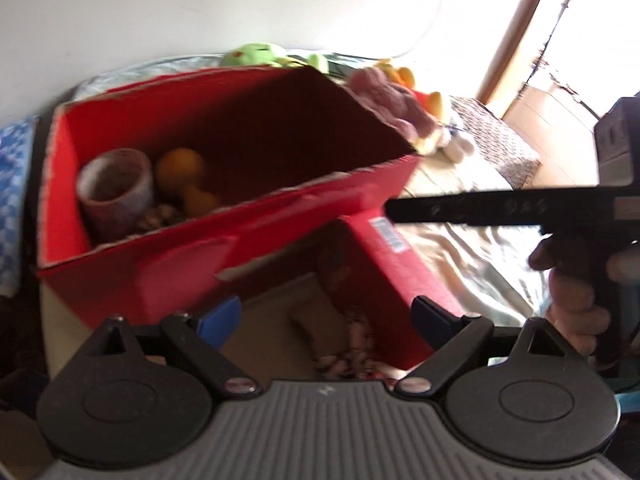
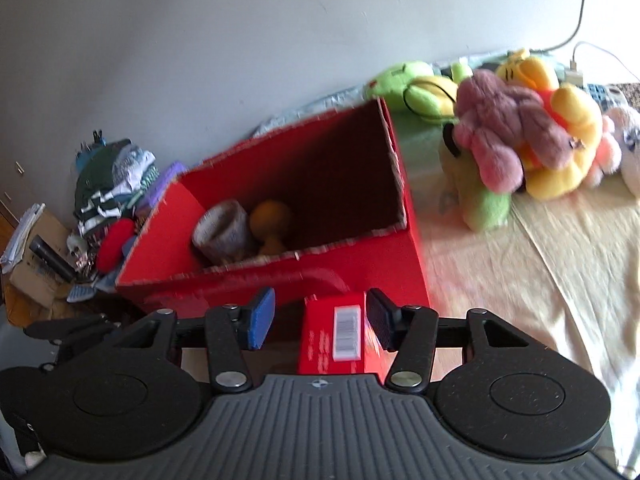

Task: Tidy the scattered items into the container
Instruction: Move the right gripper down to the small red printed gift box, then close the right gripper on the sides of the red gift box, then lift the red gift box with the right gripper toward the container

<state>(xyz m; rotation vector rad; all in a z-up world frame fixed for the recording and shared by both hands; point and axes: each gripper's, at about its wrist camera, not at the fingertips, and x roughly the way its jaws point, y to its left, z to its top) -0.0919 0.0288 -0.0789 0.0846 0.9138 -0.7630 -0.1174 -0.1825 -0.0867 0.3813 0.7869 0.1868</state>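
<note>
Right wrist: small red box (image 2: 340, 336) between hand-held gripper (image 2: 320, 320) pads.

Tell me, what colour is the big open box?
Red box, clearest in the right wrist view.

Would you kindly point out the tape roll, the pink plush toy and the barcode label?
tape roll (image 1: 116, 186), left wrist view, its open end.
pink plush toy (image 2: 500, 140), right wrist view, its body.
barcode label (image 2: 347, 332), right wrist view, its centre.

Left gripper (image 1: 326, 320) jaws wide apart, nothing held. Right gripper (image 2: 320, 320) jaws half apart; hand (image 1: 576, 300) grips its handle.
</note>
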